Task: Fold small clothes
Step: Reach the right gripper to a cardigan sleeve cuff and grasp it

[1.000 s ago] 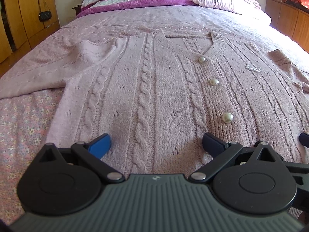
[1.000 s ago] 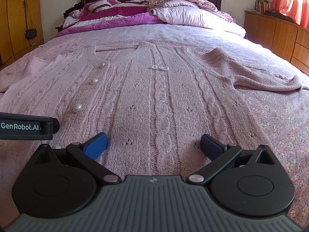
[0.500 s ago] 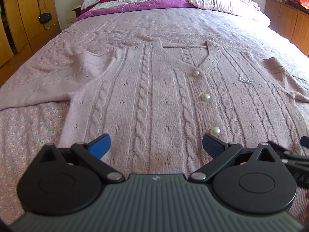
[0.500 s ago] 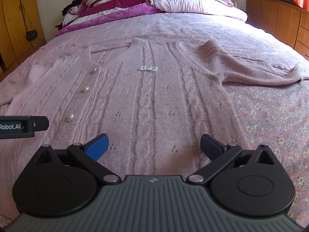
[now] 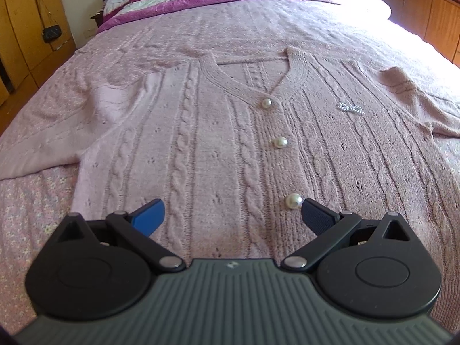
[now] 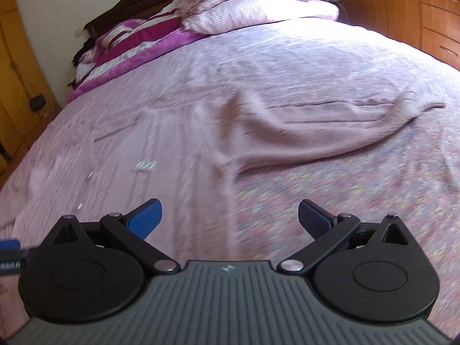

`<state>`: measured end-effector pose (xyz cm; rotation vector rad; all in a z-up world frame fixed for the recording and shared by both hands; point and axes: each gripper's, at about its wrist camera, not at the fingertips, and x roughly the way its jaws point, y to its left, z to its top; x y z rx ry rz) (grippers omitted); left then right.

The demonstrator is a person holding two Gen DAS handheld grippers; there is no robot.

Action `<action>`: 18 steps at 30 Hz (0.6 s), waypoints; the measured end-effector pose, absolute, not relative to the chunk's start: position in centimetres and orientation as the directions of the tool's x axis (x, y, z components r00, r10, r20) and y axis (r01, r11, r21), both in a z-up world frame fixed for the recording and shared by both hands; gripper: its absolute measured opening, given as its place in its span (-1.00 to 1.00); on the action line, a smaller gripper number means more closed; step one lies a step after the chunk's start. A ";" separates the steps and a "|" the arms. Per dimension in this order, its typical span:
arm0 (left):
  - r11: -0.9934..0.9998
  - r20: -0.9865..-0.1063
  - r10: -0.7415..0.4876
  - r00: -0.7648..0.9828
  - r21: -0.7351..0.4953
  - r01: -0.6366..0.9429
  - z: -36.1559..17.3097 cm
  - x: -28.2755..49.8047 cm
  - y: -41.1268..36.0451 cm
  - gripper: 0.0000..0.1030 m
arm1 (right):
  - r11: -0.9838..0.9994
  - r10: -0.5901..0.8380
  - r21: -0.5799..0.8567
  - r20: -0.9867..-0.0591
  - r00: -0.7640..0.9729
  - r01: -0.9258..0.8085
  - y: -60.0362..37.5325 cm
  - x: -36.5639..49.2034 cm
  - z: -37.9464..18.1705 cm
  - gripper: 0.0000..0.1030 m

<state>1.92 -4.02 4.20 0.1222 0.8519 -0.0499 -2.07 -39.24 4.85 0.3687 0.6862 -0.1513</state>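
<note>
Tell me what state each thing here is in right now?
Cardigan: spread flat on the bed, front up, unfolded.
Buttons: fastened, three showing.
Right sleeve: stretched out sideways, rumpled.
Left gripper: open, empty, above the hem.
Right gripper: open, empty; view blurred.

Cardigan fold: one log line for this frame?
cardigan: flat, buttoned, unfolded | left gripper: open, empty, over hem | right gripper: open, empty, facing sleeve

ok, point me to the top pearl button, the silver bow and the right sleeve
top pearl button (image 5: 266, 103), left wrist view, its centre
silver bow (image 5: 349, 107), left wrist view, its middle
right sleeve (image 6: 325, 123), right wrist view, mid-length
</note>
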 end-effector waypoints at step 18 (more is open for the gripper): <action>0.989 -0.807 0.021 0.590 0.104 0.106 1.7 3.3 -5.9 1.00 | 0.728 -0.226 0.399 -0.629 0.744 0.558 -59.5 2.6 2.2 1.00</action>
